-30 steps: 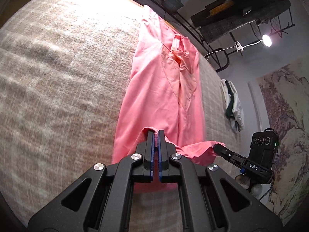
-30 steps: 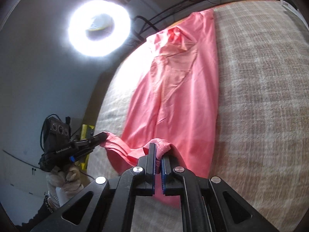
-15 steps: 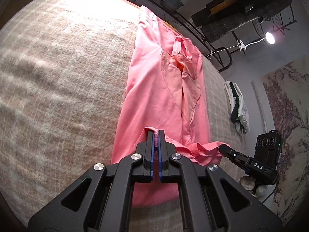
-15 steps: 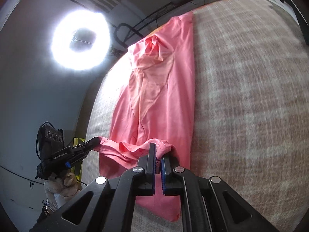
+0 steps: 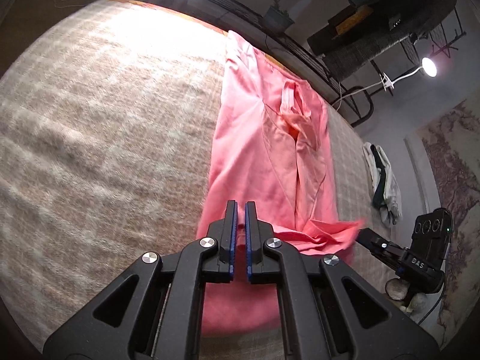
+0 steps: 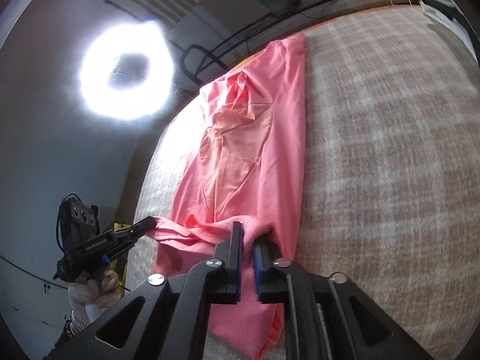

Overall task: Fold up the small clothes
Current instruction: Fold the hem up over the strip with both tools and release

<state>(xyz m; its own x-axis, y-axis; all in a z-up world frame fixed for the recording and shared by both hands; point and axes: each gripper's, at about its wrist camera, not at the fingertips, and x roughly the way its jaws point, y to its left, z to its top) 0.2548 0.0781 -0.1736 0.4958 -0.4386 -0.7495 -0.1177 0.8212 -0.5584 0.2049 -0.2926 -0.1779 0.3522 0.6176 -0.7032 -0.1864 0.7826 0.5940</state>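
A pink garment (image 5: 270, 156) lies lengthwise on the beige plaid blanket (image 5: 105, 135), its near hem lifted and bunched. My left gripper (image 5: 241, 210) is shut on the hem's left corner. The right wrist view shows that same gripper (image 6: 150, 222) pinching the cloth tip. My right gripper (image 6: 247, 234) has its jaws opening. The pink garment (image 6: 255, 156) still hangs between them and drapes over the right finger. From the left wrist view the right gripper (image 5: 364, 235) sits at the edge of the blurred, loose cloth corner.
A white and dark clothes pile (image 5: 384, 186) lies on the blanket's right side. A black metal rail (image 5: 300, 51) runs along the far edge. A ring light (image 6: 126, 72) glares at the left and a small lamp (image 5: 429, 67) at the right. A gloved hand (image 6: 96, 288) holds the left tool.
Both grippers have moved along with the lifted hem. The right jaws, shut on the cloth before, have parted, and the hem corner at that side now looks loose and blurred.
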